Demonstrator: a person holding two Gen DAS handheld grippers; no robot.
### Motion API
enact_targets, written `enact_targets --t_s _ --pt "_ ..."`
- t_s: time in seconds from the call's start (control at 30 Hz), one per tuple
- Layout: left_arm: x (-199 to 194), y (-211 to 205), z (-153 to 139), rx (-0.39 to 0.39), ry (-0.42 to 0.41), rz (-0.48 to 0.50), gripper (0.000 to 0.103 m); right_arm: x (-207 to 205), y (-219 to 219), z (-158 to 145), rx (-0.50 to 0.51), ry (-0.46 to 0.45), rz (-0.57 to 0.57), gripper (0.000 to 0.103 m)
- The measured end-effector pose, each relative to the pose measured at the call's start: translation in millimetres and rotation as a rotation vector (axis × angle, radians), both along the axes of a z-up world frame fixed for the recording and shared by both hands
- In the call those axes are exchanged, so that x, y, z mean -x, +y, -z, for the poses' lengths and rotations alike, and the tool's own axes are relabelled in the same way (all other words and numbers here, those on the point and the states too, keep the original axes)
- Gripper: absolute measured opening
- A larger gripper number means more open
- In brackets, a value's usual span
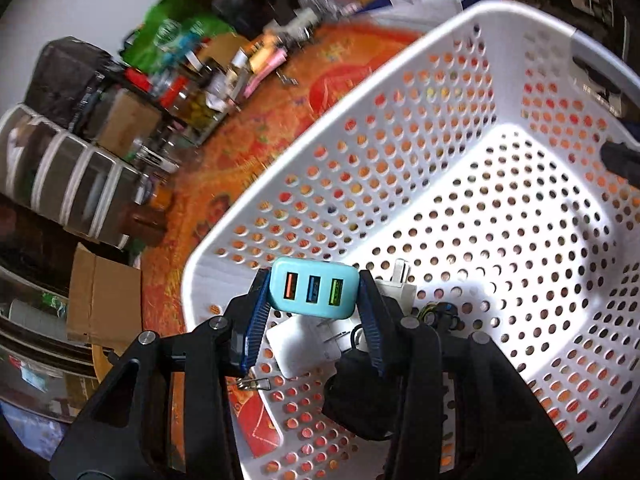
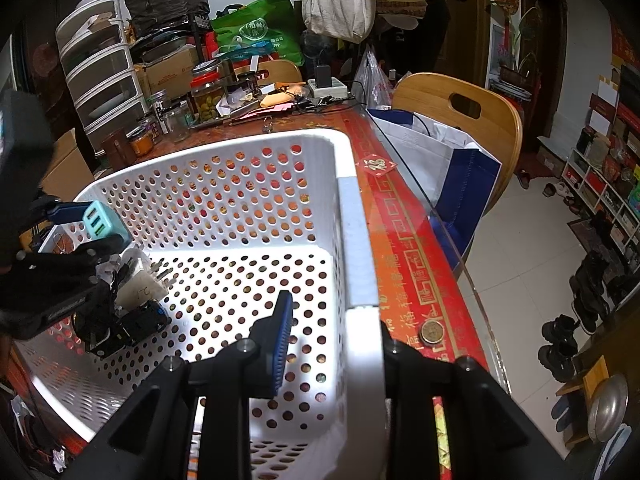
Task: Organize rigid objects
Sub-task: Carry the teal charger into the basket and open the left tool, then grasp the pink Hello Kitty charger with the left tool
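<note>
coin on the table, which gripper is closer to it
Right. The right gripper straddles the basket wall, with the coin just past its outer finger. The left gripper holds a charger over the basket's far side.

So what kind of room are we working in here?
Most likely a lived-in home dining area: a cluttered table under a red patterned cloth, a wooden dining chair, and a stack of white plastic storage drawers against the wall.

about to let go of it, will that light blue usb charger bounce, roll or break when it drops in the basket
The charger looks like a stiff, boxy plastic block, so it probably won't roll. It seems light and may clatter on the basket's hard holed floor. Breakage seems unlikely; it could land tilted on the white plugs underneath.
</note>
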State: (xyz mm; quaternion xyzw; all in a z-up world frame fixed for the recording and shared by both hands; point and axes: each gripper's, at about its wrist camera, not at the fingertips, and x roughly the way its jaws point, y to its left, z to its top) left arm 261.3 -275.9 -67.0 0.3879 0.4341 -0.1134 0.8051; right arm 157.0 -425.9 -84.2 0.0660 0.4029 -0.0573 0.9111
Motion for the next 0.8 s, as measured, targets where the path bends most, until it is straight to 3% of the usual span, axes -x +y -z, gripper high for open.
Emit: enact_targets --t_s 0.1,0.23,0.33,0.37,0.43,0.53,0.63,0.67,0.73,0.8 --pt "-14.7 -1.3 12.7 -0.020 0.070 0.002 0.040 0.2 0.1 0.0 -0.001 0.000 0.000 0.026" --pt "-27.0 -1.5 21.4 -0.040 0.089 0.007 0.045 0.3 0.1 0.0 0.000 0.001 -0.001 0.026" --pt "-31.9 0.1 21.4 -0.072 0.044 0.007 0.074 0.2 0.2 0.1 0.002 0.003 -0.001 0.027" --pt "-34.1 5.1 17.6 -0.047 0.051 0.003 0.081 -0.2 -0.1 -0.1 0.001 0.004 -0.001 0.027" --pt "-34.1 17.0 4.9 0.024 0.049 -0.011 0.081 -0.1 -0.4 -0.2 -0.001 0.003 0.000 0.027" --pt "-21.3 53.0 -41.0 0.178 -0.032 -0.012 0.082 -0.9 -0.7 -0.4 0.000 0.006 0.001 0.027" --pt "-6.7 104.2 -78.7 0.286 -0.129 -0.057 0.102 -1.0 -0.5 -0.3 0.003 0.011 -0.002 0.027" --pt "-2.9 128.6 -89.0 0.319 -0.167 -0.091 0.103 -1.2 -0.6 -0.2 0.004 0.012 -0.002 0.027" --pt "-2.4 170.4 -95.3 0.336 -0.210 -0.172 0.103 -1.4 -0.4 -0.4 0.007 0.014 -0.003 0.027" --pt "-12.9 216.3 -81.0 0.326 -0.228 -0.293 0.103 -1.8 -0.5 -0.5 0.007 0.014 -0.004 0.027"
